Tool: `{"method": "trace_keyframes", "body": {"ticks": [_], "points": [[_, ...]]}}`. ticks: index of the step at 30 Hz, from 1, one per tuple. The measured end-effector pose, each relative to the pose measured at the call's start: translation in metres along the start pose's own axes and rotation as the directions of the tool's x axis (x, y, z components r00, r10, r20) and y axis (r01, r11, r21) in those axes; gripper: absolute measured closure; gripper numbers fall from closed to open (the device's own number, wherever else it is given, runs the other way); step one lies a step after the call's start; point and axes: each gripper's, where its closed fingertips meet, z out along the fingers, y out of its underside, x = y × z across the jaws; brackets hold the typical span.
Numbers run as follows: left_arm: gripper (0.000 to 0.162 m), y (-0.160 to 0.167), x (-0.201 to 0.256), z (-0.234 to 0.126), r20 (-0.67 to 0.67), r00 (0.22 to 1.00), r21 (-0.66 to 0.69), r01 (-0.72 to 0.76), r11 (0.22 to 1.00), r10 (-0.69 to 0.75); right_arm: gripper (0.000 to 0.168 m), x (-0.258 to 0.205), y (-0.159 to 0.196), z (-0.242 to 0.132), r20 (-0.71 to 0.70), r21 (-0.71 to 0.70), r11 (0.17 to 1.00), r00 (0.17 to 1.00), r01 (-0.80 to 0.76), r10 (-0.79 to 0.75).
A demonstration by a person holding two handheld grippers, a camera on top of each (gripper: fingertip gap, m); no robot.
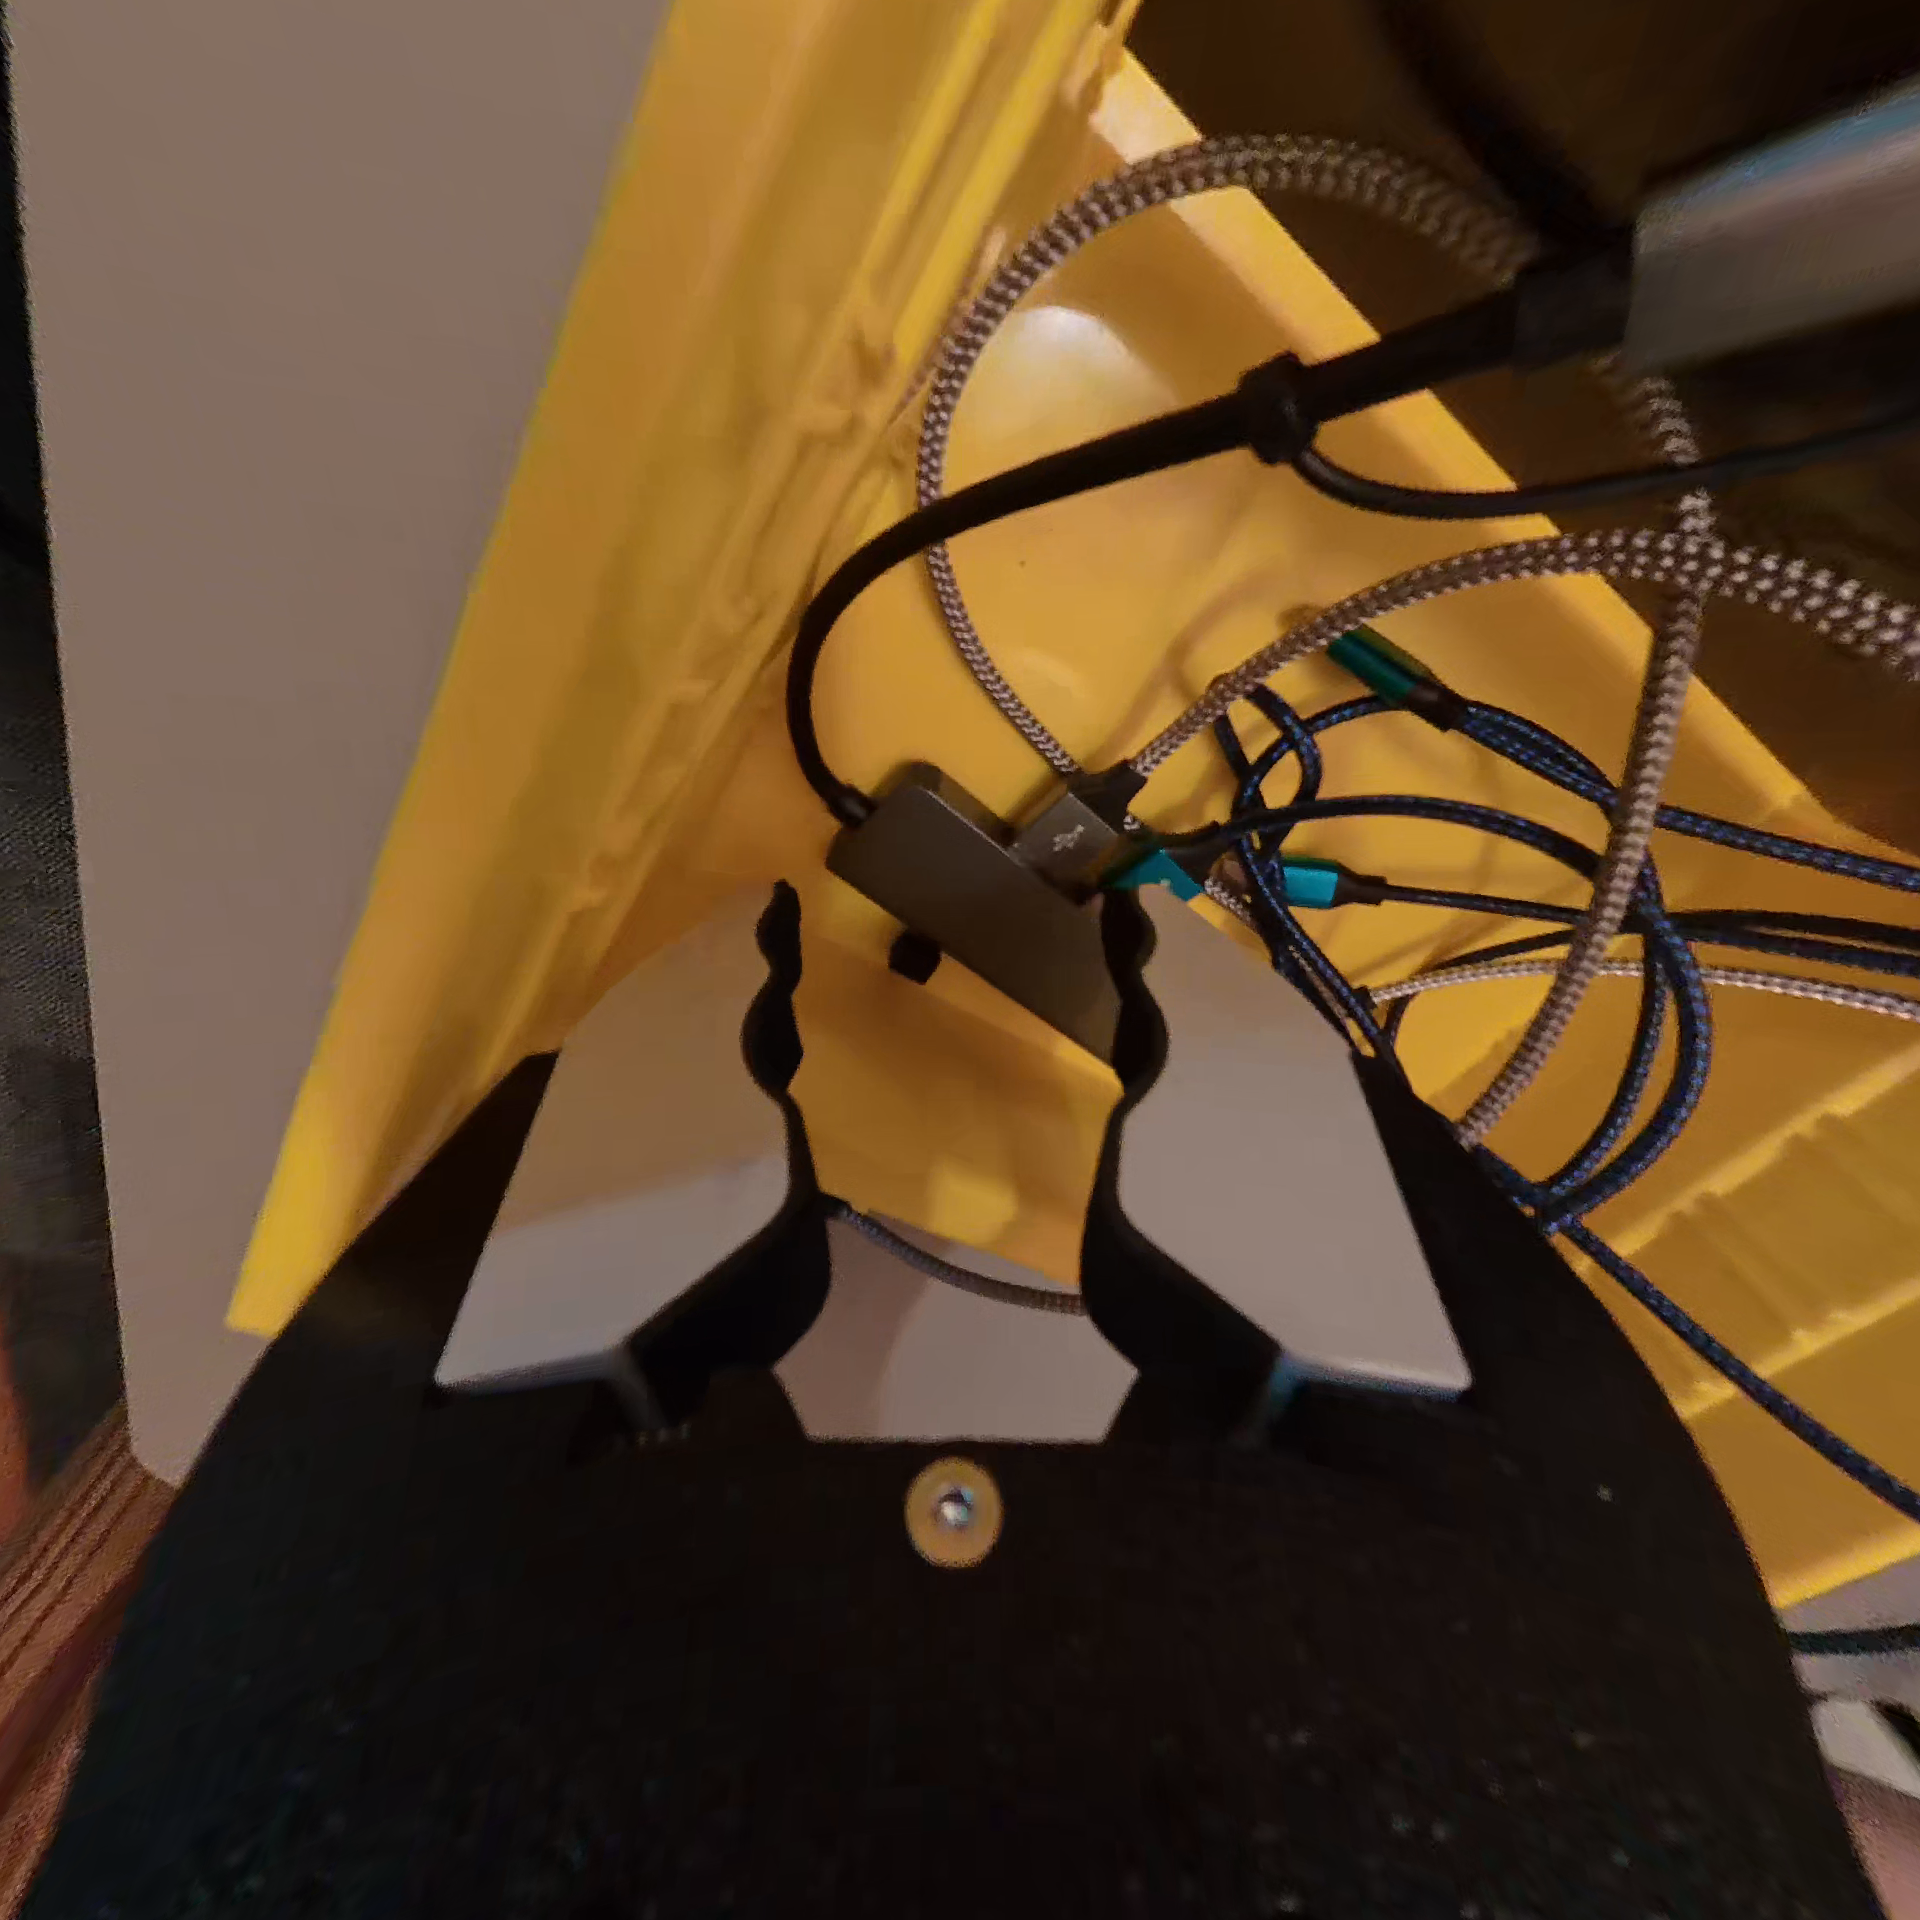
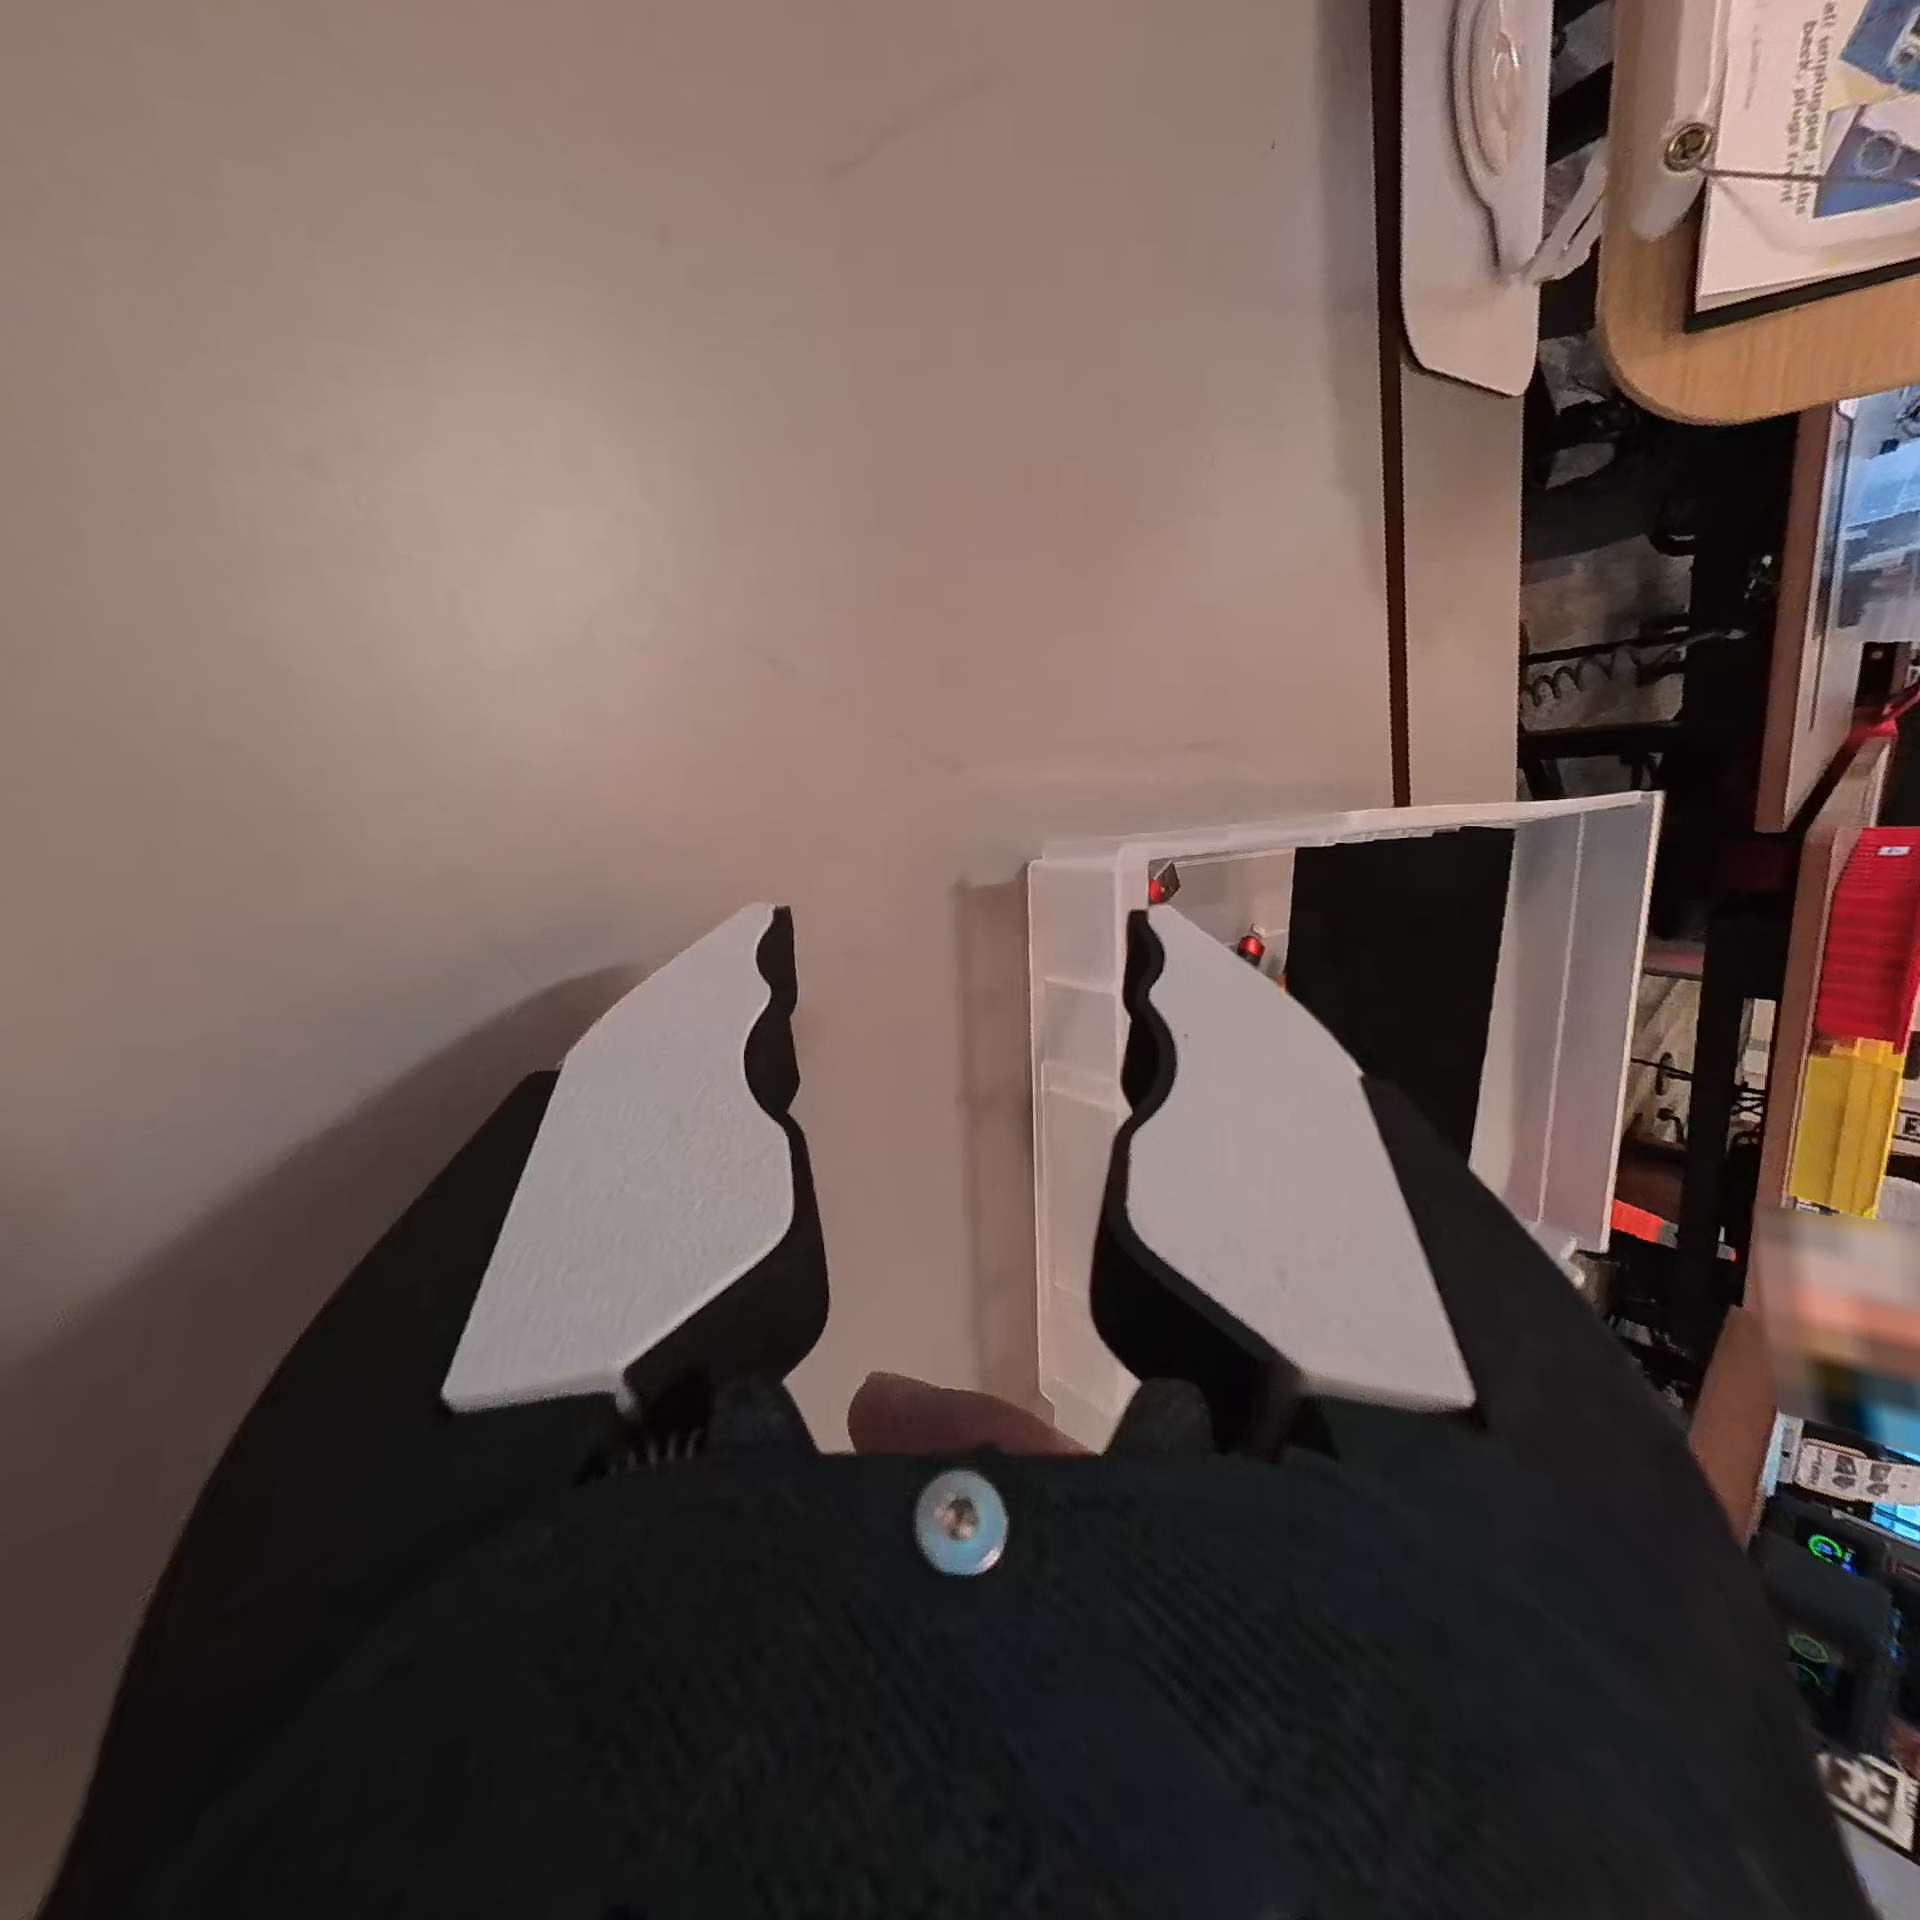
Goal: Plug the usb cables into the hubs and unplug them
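Hovering released over the yellow bin (image 1: pixel 644 665), the left gripper (image 1: pixel 951 935) has the grey hub (image 1: pixel 966 894) just beyond its fingertips, long axis slanting toward its right finger, while the right gripper (image 2: pixel 961 935), also released, faces bare table (image 2: pixel 520 520).

Warm, dim indoor light tints both wide-angle views, with straight lines bowing toward the edges. In the left wrist view, a soft glare spot sits on the yellow bin (image 1: pixel 1049 353), while the grey hub (image 1: pixel 1766 249) at upper right and the braided cables (image 1: pixel 1621 873) smear with motion blur. In the right wrist view, a pale sheen spreads over the beige tabletop (image 2: pixel 540 540), the right gripper (image 2: pixel 961 925) casts a soft shadow to its left, and background shelves lie dark.
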Motion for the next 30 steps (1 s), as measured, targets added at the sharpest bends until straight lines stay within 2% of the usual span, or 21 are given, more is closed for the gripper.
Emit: {"method": "trace_keyframes", "body": {"ticks": [2,6,9,13,16,19,27,30], "points": [[0.095,0.003,0.004,0.001,-0.008,0.999,-0.04,-0.043,0.998,0.043,0.107,0.001,-0.001,-0.002,-0.01,0.005,1.0,1.0,-0.003,0.003],[0.093,0.001,0.003,0.004,0.03,1.0,-0.061,-0.002,0.998,0.004,0.107,-0.001,0.002,-0.006,0.001,0.023,1.0,1.0,-0.015,0.015],[0.093,-0.002,0.007,0.008,0.048,0.996,-0.086,-0.067,0.994,0.072,0.107,-0.003,0.005,-0.007,0.01,0.018,1.0,1.0,-0.018,0.018],[0.081,0.003,0.015,0.012,0.046,0.993,-0.149,-0.104,0.983,0.111,0.107,-0.007,0.006,-0.008,0.024,0.011,1.0,1.0,-0.014,0.014],[0.077,0.013,0.008,0.014,0.123,0.971,-0.24,-0.17,0.956,0.204,0.107,-0.007,0.006,-0.009,0.028,0.015,1.0,0.999,-0.015,0.015],[0.071,0.009,0.007,0.017,0.153,0.973,-0.221,-0.135,0.966,0.171,0.107,-0.007,0.006,-0.009,0.032,0.02,1.0,0.999,-0.02,0.019],[0.079,0.005,0.013,0.018,0.105,0.97,-0.214,-0.194,0.957,0.22,0.107,-0.008,0.007,-0.01,0.032,0.015,1.0,0.999,-0.013,0.012],[0.081,0.003,0.012,0.018,0.115,0.976,-0.198,-0.16,0.967,0.185,0.107,-0.007,0.008,-0.01,0.029,0.013,1.0,0.999,-0.015,0.015]]}}
